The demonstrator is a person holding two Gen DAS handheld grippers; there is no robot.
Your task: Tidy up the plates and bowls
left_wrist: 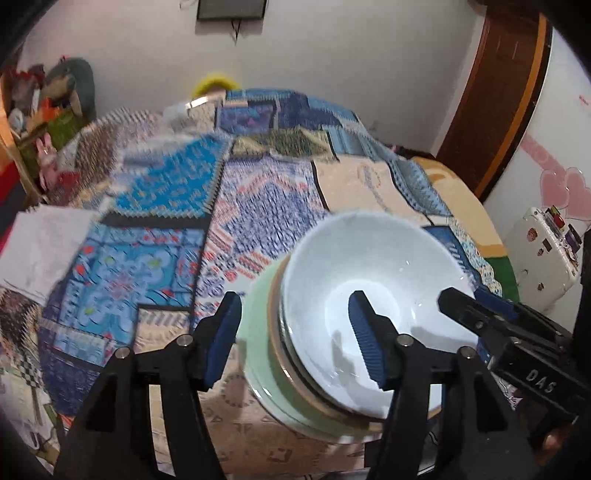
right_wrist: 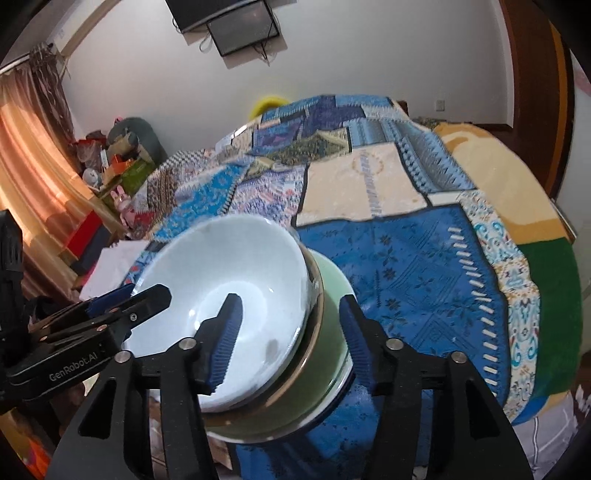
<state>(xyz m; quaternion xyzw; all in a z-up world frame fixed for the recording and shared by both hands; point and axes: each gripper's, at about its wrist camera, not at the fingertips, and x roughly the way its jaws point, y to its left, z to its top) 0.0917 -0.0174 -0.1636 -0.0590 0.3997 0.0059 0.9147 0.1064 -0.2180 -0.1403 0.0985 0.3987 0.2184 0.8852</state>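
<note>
- A white bowl [left_wrist: 373,295] sits inside a green bowl [left_wrist: 269,354], and a thin brown-rimmed dish [left_wrist: 282,354] shows between them — a small stack.
- The stack is above a bed covered with a patchwork quilt [left_wrist: 155,229] of blue, cream and red squares. It looks tilted, but I cannot tell if it touches the quilt.
- The left tongs [left_wrist: 295,336] are spread wide across the left side of the stack. One blue finger [left_wrist: 367,336] is inside the white bowl, and the other is outside, beside the green bowl.
- I cannot tell if those fingers press on the bowls or only stand near them.
- The right tongs [right_wrist: 291,339] are wide too, over the right side of the stack. One blue finger [right_wrist: 227,339] is inside the white bowl [right_wrist: 221,280] and the other is just outside the green bowl [right_wrist: 328,332].
- Each tongs can see the other one — the right tongs [left_wrist: 476,314] reach the far rim in the left view.
- A white sheet of paper [left_wrist: 40,247] lies on the quilt, well apart from the bowls.
- A dark screen [right_wrist: 240,29] hangs on the wall behind the bed.
</note>
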